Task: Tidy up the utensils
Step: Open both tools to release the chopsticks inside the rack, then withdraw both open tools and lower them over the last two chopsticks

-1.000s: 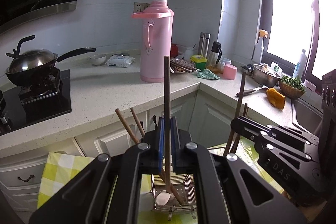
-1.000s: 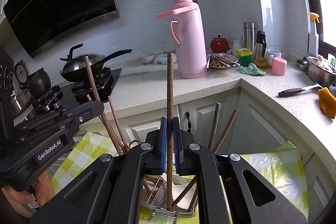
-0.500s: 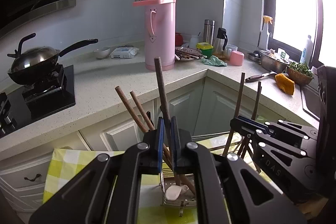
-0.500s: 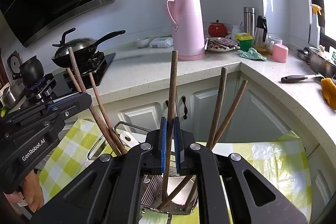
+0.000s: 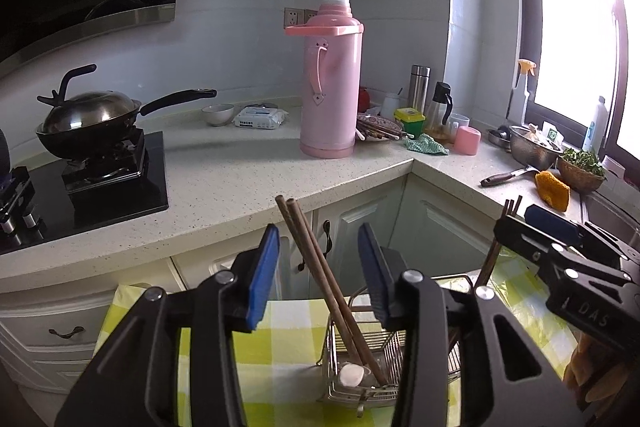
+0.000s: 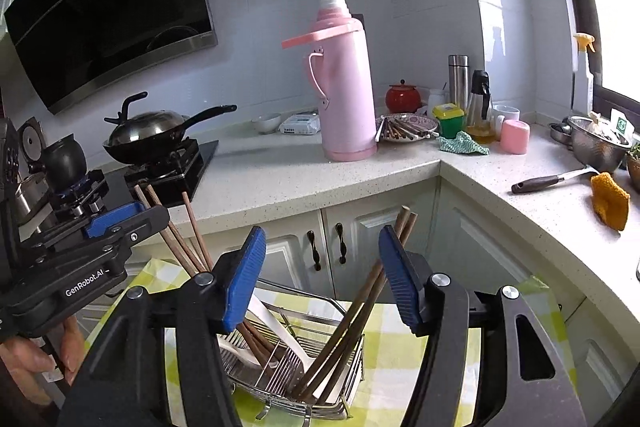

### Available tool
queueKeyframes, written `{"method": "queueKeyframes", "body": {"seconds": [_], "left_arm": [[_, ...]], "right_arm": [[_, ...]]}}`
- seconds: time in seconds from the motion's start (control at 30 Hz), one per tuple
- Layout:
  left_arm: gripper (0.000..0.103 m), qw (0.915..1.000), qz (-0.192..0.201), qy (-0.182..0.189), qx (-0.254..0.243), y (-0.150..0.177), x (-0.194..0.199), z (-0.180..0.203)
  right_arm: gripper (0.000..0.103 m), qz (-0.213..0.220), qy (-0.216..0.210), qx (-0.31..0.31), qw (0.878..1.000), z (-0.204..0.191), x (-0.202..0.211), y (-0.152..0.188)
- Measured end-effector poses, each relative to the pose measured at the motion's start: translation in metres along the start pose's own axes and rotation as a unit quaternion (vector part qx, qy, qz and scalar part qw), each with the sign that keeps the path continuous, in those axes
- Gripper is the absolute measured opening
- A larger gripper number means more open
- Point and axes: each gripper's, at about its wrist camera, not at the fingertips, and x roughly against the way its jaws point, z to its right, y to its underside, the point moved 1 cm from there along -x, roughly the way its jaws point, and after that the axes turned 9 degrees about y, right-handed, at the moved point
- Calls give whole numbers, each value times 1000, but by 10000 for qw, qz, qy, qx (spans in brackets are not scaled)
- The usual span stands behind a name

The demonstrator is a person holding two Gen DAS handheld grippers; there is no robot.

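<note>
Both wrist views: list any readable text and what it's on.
"GenRobot.AI": side of the left gripper, seen from the right wrist view.
"DAS": side of the right gripper, seen from the left wrist view; the word may be cut off.
Wet-wipes pack print: too small to read.
Green-and-white tag by the metal colander: symbol only, unreadable.

Two fisheye views look forward and slightly down from wrist-held grippers, close above a wire utensil rack [image 5: 360, 367] on a checked cloth [image 6: 400, 351]. Both share the rack, the countertop [image 5: 240, 183] and a pink thermos [image 6: 344, 83] beyond.
</note>
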Motion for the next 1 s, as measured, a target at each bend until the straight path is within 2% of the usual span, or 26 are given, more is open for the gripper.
{"method": "queueKeyframes", "body": {"seconds": [0.2, 0.5, 0.53, 0.57, 0.73, 1.0], "left_arm": [[57, 9998, 157, -79, 31, 1, 19, -2], [95, 9979, 563, -302, 35, 20, 73, -4], [98, 9975, 610, -348, 22, 23, 80, -5], [98, 9971, 647, -393, 5, 27, 86, -5], [98, 9970, 614, -457, -88, 53, 111, -7], [98, 9965, 621, -560, -21, 101, 139, -8]], "right_arm": [[57, 107, -9, -33, 9999, 7, 22, 0], [57, 68, -14, -180, 9998, 22, 57, 22], [60, 62, -16, -206, 9998, 24, 63, 27], [64, 51, -17, -240, 9997, 25, 67, 32], [66, 20, -26, -232, 9997, 29, 91, 59], [78, 95, 188, -148, 9997, 28, 128, 96]]}}
